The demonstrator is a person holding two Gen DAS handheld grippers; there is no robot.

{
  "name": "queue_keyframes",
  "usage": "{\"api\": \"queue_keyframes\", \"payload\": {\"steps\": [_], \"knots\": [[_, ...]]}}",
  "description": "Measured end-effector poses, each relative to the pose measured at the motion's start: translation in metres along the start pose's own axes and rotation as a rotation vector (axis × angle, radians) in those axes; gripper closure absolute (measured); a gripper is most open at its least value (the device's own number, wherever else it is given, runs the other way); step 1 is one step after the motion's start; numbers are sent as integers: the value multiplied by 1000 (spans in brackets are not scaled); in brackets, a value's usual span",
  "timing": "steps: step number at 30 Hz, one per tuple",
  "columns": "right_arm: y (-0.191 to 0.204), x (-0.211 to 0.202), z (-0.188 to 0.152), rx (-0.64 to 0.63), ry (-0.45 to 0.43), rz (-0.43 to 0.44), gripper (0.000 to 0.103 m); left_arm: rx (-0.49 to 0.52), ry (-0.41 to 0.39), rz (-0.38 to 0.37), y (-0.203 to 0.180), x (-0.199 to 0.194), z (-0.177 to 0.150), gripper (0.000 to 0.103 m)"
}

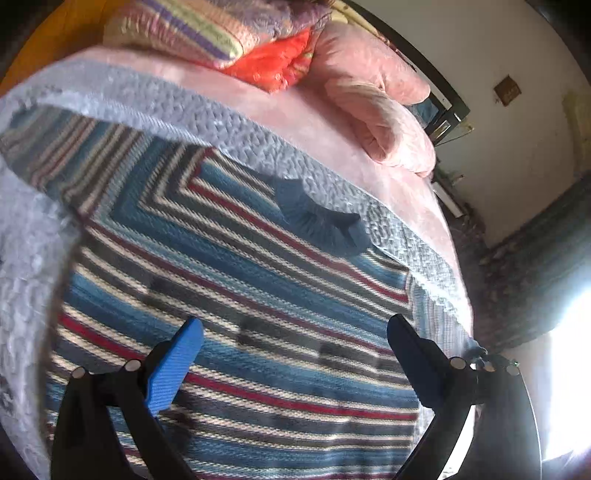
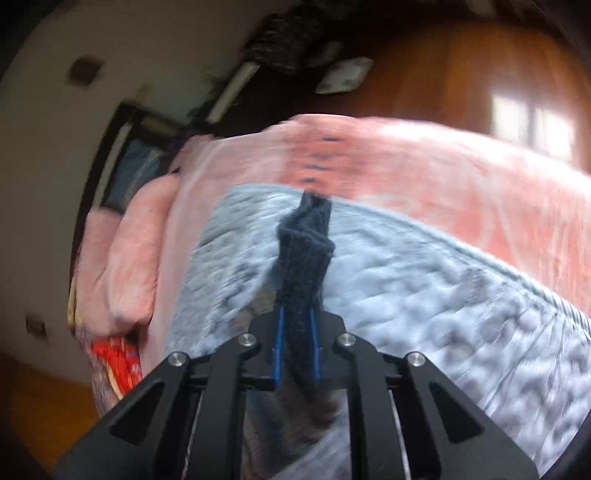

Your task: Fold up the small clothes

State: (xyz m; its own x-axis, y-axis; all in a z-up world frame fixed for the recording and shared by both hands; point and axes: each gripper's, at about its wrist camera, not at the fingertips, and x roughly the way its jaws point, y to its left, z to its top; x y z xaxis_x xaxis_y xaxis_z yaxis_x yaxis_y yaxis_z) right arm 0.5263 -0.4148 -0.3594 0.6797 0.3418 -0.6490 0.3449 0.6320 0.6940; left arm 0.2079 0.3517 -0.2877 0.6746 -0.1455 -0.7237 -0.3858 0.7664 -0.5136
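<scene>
Here we are working over a bed (image 1: 402, 192) under a pink cover, with a pale grey quilted blanket (image 1: 258, 140) lying across it. On that blanket a striped knit sweater (image 1: 236, 280) is lying spread flat, directly beneath our left tool (image 1: 295, 328), whose fingers are standing wide apart. Our right tool (image 2: 297, 332) is pinching the sweater's dark blue cuff (image 2: 304, 236), which is sticking out beyond its fingertips.

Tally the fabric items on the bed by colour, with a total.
Striped sweater: 1
Grey-blue quilted cover: 1
Pink blanket: 1
Red-orange cloth: 1
Pastel striped textile: 1
Total: 5
</scene>
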Motion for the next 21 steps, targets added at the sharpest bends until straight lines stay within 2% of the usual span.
{"api": "queue_keyframes", "payload": {"steps": [2,5,11,16,18,21], "knots": [[51,-19,-19,-147,-12,22,94,52,-12,16,-6,-3,3,3],[120,-40,-58,-324,-13,72,94,75,23,-19,-14,-8,13,3],[238,-56,-158,-555,40,166,94,117,53,-35,-26,-11,34,3],[299,-44,-243,-706,85,168,94,111,58,-150,-40,-11,56,3],[315,-32,-284,-791,99,130,94,120,70,-176,-46,-4,64,3],[323,-5,-341,-927,131,56,94,140,98,-166,-57,13,70,3]]}}
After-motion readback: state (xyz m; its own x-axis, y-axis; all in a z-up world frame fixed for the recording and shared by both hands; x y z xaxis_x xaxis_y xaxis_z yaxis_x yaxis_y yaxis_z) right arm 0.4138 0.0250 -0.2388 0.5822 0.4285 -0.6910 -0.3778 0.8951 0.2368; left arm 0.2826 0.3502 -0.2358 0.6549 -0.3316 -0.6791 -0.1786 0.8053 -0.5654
